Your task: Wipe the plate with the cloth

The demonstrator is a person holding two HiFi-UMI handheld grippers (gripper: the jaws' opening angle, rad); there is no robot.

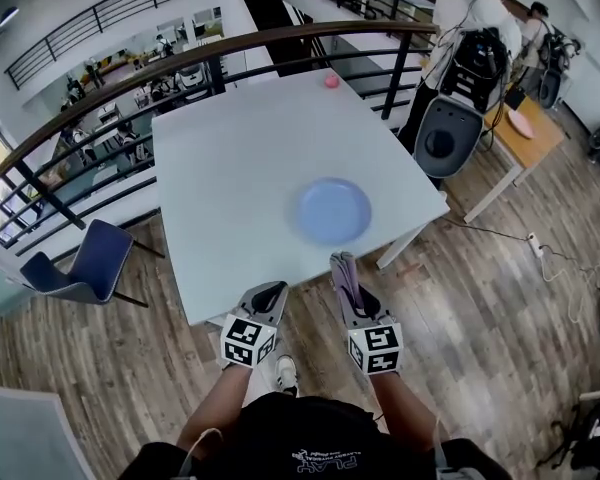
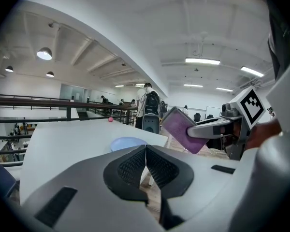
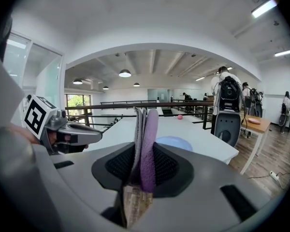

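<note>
I hold the cloth in the right gripper. Its jaws are clamped on the folded purple fabric, which stands on edge between the pads and projects forward past the tips. The left gripper is closed on nothing, and its two pads meet along a single seam. The plate, pale blue, lies flat on the white table. It is directly ahead of the right gripper's tips and ahead and to the right of the left gripper's tips, close to the table edge nearest me. Both grippers sit side by side short of that edge, over the wooden floor, with the left gripper just to the left of the right one. The cloth is well apart from the plate, with the table edge and a strip of bare tabletop showing between them in the head view. A pink ball rests far beyond the plate, at the table's far side, and I judge it to have no part in the procedure. My status assessment follows. Done: the cloth is acquired and firmly secured. Not yet done: bringing the cloth onto the plate, and all of the wiping itself. I cannot tell from these views whether the plate surface carries any soiling. In my judgement the task is at an early stage, in the approach, with the full wipe still outstanding. The empty left gripper is available to steady the plate rim if the plate slides.
</note>
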